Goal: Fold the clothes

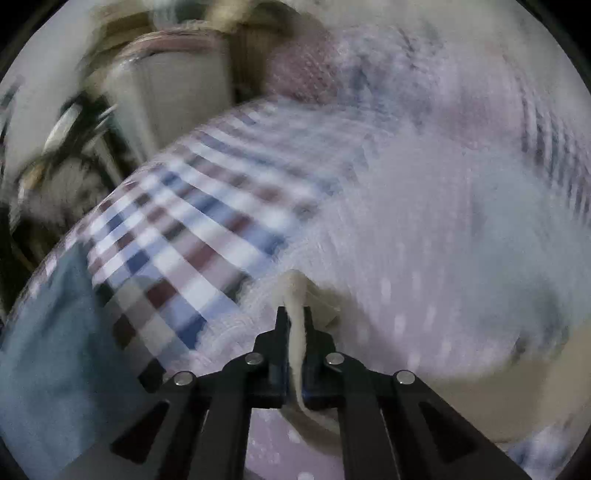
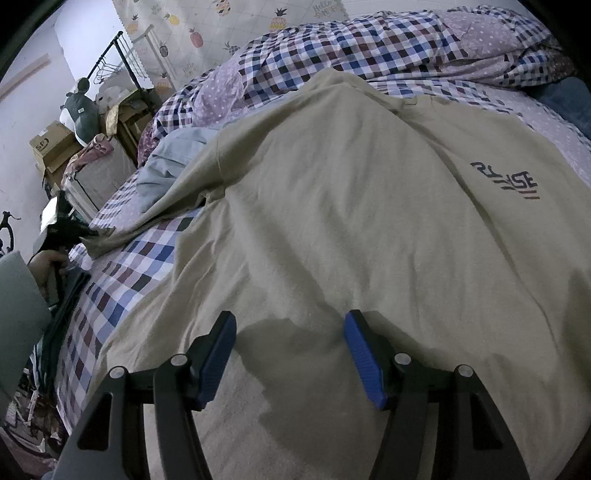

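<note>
Spreading across the checked bedsheet (image 2: 122,273), the beige T-shirt (image 2: 332,221) looks light, limp and crease-prone; we judge its hems and sleeve ends the best holds. Our left gripper (image 1: 294,314) pinches its sleeve end (image 2: 99,240); our right gripper (image 2: 290,325) hangs spread above its lower part.

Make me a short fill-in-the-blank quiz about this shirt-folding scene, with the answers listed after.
1. The left hand-held gripper is shut on a fold of the ____ T-shirt.
2. The right hand-held gripper hovers over the shirt with its jaws ____.
3. The bedsheet under the shirt has a ____ pattern.
4. The curtain behind the bed is printed with ____.

Answers: beige; open; checked; pineapples
</note>
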Demonstrator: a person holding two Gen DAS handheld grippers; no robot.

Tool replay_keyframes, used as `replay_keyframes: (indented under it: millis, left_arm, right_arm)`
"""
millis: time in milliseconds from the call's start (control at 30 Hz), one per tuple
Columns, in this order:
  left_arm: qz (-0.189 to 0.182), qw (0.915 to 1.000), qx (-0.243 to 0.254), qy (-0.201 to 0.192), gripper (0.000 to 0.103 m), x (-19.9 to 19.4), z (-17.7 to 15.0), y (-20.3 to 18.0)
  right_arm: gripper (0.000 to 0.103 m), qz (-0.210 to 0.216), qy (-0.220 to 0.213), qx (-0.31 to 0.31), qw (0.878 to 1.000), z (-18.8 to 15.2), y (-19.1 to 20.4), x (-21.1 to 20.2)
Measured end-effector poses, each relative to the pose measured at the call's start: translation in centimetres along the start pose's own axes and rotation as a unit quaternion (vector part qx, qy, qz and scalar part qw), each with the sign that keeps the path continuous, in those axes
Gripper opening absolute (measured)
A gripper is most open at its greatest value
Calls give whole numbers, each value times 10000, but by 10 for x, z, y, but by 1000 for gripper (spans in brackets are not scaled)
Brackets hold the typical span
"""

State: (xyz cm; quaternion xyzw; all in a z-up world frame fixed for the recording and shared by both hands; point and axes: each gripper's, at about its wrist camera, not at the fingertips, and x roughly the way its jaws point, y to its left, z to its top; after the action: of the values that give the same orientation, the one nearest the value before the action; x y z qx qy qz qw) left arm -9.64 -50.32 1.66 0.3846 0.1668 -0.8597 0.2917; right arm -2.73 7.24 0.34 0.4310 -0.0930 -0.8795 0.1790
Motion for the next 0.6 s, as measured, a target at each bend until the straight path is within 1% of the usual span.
replay_keyframes:
  millis: [33,67,100,133,233,333,367,400,433,500,567,600]
  left_arm:
    - [-184,9976,-580,-328,4,-11,-1,24]
    - [-368,9905,-1156,-654,5,-22,-3,48]
    - [-549,9786,-1728,-976,5,-33,-4,72]
    - [-637,9760,-1876,-904,6,-31,-7,81]
    - [-887,9680,-2262,-634,6,-23,-18,108]
    - [-1134,9571,-2640,-361,7,-15,-28,135]
    - [-1142,9591,-2564,-360,12,-15,-28,131]
    - [-1188,9591,-2545,-362,14,-17,-31,128]
    - [-1219,9582,-2564,-353,18,-18,-31,127]
    - [-1246,9564,-2618,-347,22,-23,-35,128]
    - [-1252,9574,-2582,-337,31,-24,-34,126]
    - [-1197,9597,-2526,-299,33,-24,-34,123]
  right_arm:
    - [65,6,-1,6,10000,0,0,0]
    - [65,14,-2,13,10000,0,0,0]
    - [65,22,-3,20,10000,0,0,0]
    - [65,30,-5,26,10000,0,-1,0]
    - [65,32,-6,24,10000,0,-1,-1]
    - [65,11,-7,2,10000,0,-1,-1]
    - [65,5,-7,-7,10000,0,0,-1]
    - [65,-1,-7,-15,10000,0,0,-1]
    - [65,-6,-8,-22,10000,0,0,-1]
    - [65,-9,-12,-24,10000,-1,0,-1]
    - [65,-10,-15,-25,10000,-2,1,0]
    - [65,-10,-15,-25,10000,-2,1,0]
